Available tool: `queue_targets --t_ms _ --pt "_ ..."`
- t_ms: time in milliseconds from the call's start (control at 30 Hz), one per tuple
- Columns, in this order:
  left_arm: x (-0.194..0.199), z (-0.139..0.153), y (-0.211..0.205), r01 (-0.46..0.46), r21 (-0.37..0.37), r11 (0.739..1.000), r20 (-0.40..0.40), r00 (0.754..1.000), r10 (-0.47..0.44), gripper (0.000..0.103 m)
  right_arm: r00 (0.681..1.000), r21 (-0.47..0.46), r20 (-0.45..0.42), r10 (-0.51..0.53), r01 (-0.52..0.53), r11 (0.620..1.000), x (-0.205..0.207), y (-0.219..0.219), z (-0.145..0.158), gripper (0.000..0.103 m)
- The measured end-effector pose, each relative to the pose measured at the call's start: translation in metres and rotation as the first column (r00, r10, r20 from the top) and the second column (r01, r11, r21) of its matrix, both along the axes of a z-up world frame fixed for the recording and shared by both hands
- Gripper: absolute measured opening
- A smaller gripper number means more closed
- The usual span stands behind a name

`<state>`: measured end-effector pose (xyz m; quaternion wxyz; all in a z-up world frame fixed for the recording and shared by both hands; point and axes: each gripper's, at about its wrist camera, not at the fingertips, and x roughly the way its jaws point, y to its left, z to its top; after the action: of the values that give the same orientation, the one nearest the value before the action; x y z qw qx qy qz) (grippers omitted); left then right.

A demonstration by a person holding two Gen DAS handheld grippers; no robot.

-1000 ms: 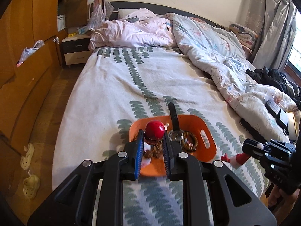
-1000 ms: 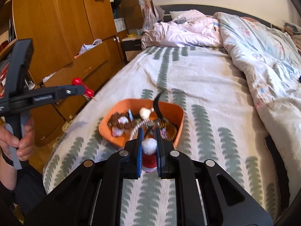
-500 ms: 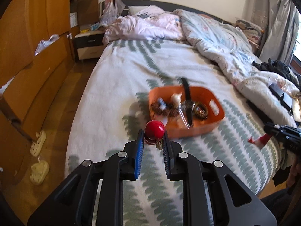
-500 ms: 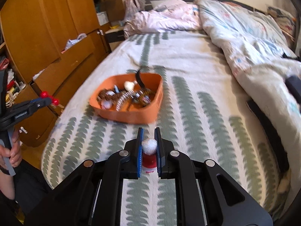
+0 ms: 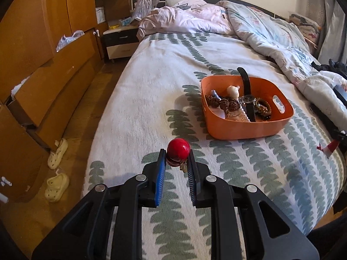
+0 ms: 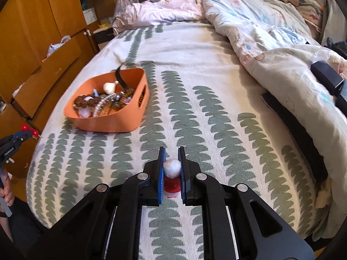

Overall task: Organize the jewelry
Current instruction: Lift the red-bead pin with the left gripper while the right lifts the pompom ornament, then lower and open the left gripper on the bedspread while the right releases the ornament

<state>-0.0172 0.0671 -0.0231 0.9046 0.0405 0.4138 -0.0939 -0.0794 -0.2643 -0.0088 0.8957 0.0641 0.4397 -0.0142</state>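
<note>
Tray (image 5: 243, 130) farther (bauble (image 5: 178, 147) between fingers (image 5: 160, 173))

No readable text anywhere: the faint white lettering on the side of the left gripper (image 6: 15, 143) at the right wrist view's edge is too small and blurred to make out, and the quilt's (image 5: 271, 32) cartoon print shows no legible words.

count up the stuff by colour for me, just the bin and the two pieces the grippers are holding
orange: 1, the bin
red: 1, the red bead piece in the left gripper
red and white: 1, the pom-pom piece in the right gripper
total: 3
</note>
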Motion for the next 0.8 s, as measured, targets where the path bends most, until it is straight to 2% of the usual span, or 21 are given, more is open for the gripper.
queue_targets --t_ms 67,167,233,367,533,800 --pt "0.005 -0.004 -0.001 -0.017 0.017 1.000 0.000 1.000 0.017 0.020 1.000 -0.009 -0.014 -0.013 0.012 1.000 0.005 -0.003 -0.005 0.012" --pt "0.010 -0.007 -0.004 -0.012 0.002 1.000 -0.018 1.000 0.012 0.020 1.000 -0.007 -0.018 -0.023 0.023 1.000 0.011 -0.008 -0.008 0.012" --pt "0.011 -0.011 -0.008 -0.016 0.032 0.999 -0.003 1.000 0.016 0.020 0.999 -0.014 -0.021 -0.035 0.034 0.999 0.016 -0.010 -0.009 0.012" --pt "0.020 -0.022 -0.011 -0.033 0.054 0.998 -0.025 0.999 0.034 0.020 0.999 -0.012 -0.017 -0.046 0.046 0.999 0.026 -0.013 -0.011 0.012" --pt "0.025 -0.031 -0.006 -0.061 0.058 0.996 -0.045 0.997 0.064 0.020 0.998 -0.033 -0.040 -0.057 0.056 0.998 0.034 -0.013 -0.020 0.012" --pt "0.026 -0.034 -0.008 -0.070 0.082 0.994 -0.035 0.997 0.073 0.020 0.998 -0.022 -0.043 -0.055 0.054 0.998 0.041 -0.015 -0.024 0.012"
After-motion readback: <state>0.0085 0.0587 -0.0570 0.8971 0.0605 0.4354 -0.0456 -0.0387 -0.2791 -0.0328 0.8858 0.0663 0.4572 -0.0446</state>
